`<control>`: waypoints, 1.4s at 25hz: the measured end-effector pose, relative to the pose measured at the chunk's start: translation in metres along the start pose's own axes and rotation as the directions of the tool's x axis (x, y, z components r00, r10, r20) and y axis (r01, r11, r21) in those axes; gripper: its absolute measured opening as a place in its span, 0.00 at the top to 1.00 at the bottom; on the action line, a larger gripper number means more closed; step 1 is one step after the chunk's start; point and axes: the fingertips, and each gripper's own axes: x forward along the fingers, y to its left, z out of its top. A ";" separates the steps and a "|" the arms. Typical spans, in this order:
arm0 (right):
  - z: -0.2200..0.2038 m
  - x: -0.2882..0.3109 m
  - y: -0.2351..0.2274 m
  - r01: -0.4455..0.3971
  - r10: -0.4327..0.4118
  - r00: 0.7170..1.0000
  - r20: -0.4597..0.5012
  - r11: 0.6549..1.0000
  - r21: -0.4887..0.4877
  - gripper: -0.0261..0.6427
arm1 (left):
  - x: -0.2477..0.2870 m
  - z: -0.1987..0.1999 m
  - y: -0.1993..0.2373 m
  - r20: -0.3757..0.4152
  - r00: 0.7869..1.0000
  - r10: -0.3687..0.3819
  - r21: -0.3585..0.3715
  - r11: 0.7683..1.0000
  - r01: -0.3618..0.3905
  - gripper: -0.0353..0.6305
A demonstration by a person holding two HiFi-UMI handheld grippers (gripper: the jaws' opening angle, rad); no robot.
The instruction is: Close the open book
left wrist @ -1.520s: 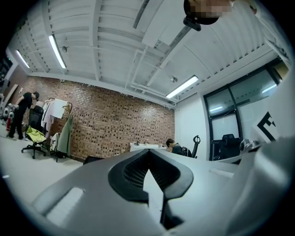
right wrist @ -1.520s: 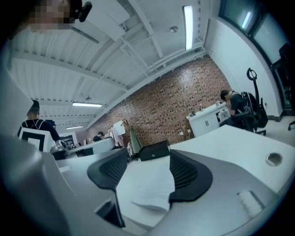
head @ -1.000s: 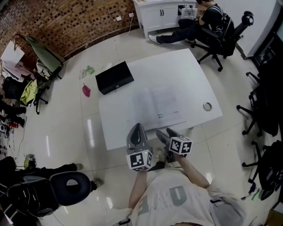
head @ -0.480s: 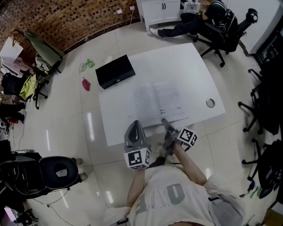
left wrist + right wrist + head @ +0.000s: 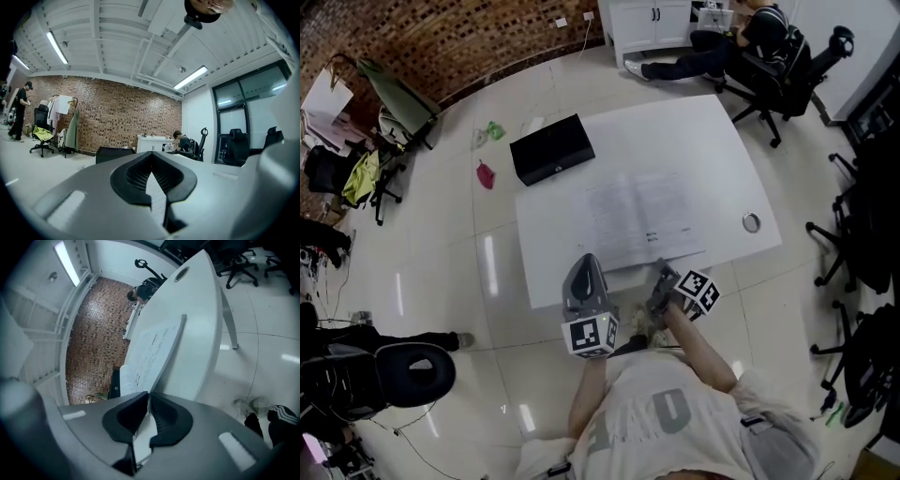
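An open book (image 5: 642, 217) with white printed pages lies flat on the white table (image 5: 712, 141), near its front edge. My right gripper (image 5: 661, 270) is at the book's near right edge. In the right gripper view its jaws have just been closing, and my right gripper (image 5: 147, 397) now pinches the book (image 5: 150, 350) by that edge, with the page slightly raised off the table (image 5: 197, 324). My left gripper (image 5: 584, 261) hovers just off the table's front edge, left of the book. My left gripper (image 5: 151, 154) is shut and holds nothing.
A black box (image 5: 551, 150) sits on the table's far left corner, and a metal ring (image 5: 751, 222) lies near the right edge. A person (image 5: 750, 28) sits at a cabinet beyond the table. Office chairs (image 5: 862, 234) stand to the right and a black chair (image 5: 412, 375) at lower left.
My right gripper moved forward to the book's near edge, rolled, and went from open to shut on that edge. The left gripper stayed shut and barely shifted.
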 end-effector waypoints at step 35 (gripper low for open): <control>0.023 -0.005 0.011 -0.040 0.042 0.999 0.025 0.996 -0.084 0.68 | -0.010 -0.019 0.002 -0.040 0.999 0.018 -0.042 0.999 -0.019 0.93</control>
